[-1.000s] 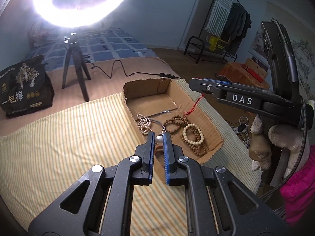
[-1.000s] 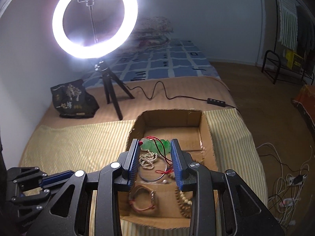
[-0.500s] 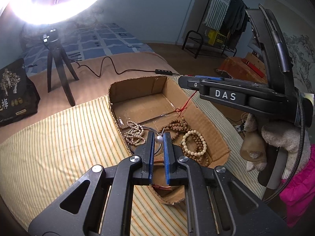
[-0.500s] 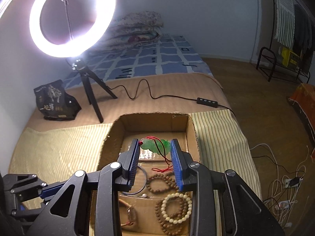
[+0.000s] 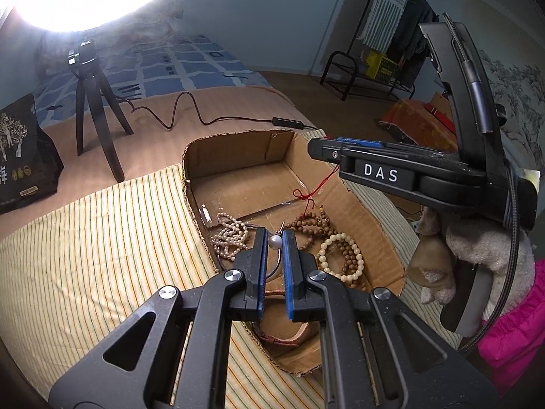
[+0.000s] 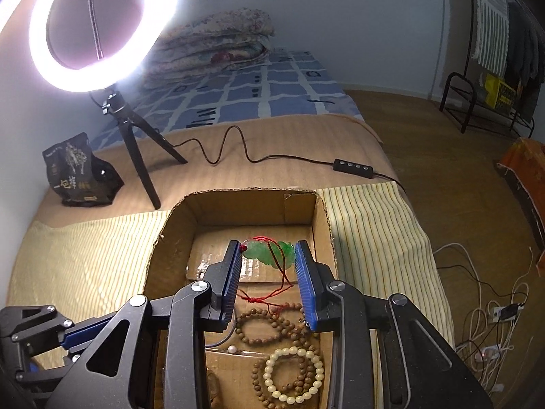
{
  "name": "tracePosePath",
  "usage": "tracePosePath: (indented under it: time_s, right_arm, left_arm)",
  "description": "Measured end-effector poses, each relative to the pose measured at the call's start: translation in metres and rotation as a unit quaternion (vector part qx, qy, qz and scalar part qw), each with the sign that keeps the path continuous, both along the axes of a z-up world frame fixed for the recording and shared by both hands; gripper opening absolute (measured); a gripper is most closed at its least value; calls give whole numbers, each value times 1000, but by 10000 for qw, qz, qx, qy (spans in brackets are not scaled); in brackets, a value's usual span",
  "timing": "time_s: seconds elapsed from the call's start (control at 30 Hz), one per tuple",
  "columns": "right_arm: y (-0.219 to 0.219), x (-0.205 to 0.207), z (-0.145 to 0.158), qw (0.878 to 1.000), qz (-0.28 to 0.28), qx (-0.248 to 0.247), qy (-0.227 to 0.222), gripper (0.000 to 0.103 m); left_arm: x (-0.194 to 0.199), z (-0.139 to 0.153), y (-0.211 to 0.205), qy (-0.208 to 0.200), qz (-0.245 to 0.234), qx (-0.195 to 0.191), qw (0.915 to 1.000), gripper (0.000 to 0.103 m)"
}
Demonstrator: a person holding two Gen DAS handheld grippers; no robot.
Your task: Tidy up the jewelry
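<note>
An open cardboard box (image 5: 238, 146) lies on a striped cloth and holds a pearl strand (image 5: 230, 233), brown bead bracelets (image 5: 308, 223) and a cream bead bracelet (image 5: 340, 255). My left gripper (image 5: 274, 240) is shut on a single pearl (image 5: 274, 241) with a small pin, above the box's near part. My right gripper (image 6: 269, 255) is shut on a green jade pendant (image 6: 269, 252) with a red cord (image 6: 272, 293), held above the box's far half (image 6: 238, 204). The right gripper also shows in the left wrist view (image 5: 340, 150), with the cord hanging from it.
A lit ring light on a black tripod (image 6: 136, 146) stands behind the box, its cable and switch (image 6: 354, 168) on the bed. A black bag (image 6: 78, 170) lies at the far left. The bed edge drops to the floor on the right, with cables (image 6: 494, 313).
Both gripper views have shifted toward the box's far end; the box sits nearer and lower in each. The pearl and the jade pendant stay gripped.
</note>
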State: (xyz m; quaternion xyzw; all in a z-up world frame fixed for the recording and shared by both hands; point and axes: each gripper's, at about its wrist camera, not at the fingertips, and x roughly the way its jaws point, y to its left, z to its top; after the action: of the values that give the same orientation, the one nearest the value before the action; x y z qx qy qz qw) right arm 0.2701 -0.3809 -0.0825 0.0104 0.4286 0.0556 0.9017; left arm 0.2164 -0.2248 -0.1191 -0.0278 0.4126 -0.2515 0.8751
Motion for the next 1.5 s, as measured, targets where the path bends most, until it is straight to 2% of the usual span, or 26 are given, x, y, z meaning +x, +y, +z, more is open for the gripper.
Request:
tracePosePath:
  time_s: [0.27,0.43,0.47,0.5,0.57,0.6,0.77,1.17,1.5]
  right_arm:
    - [-3,1,0,9999,-99,32,1,31]
    - [-5,1,-2,9999,-159,-4,27,32]
    - [-6,2,-2,9998,-175,-14,40,34]
    - [-6,2,-3,9998,-202,-28,44,36]
    - [-8,2,-2,9996,-262,-63,20,52]
    - [-9,1,-1,9995,-297,-74,-15,55]
    - [-14,-1,2,9991,-421,-42,-80,65]
    - [-16,-7,7,9987,-489,-70,-132,67]
    - [-12,-27,22,9983,-505,-108,-258,67]
  left_arm:
    - [2,1,1,16,40,-59,10000,7]
    - [2,1,-2,-37,46,52,10000,7]
    - [1,1,-2,-38,54,69,10000,11]
    - [1,1,-2,-51,68,79,9999,25]
    - [0,3,-1,-130,114,45,9998,45]
    - [-2,5,0,-204,152,16,9997,46]
    - [-3,8,-1,-286,177,81,9994,47]
    - [-8,11,4,-316,247,92,9992,47]
    - [-27,28,17,-465,273,83,9985,48]
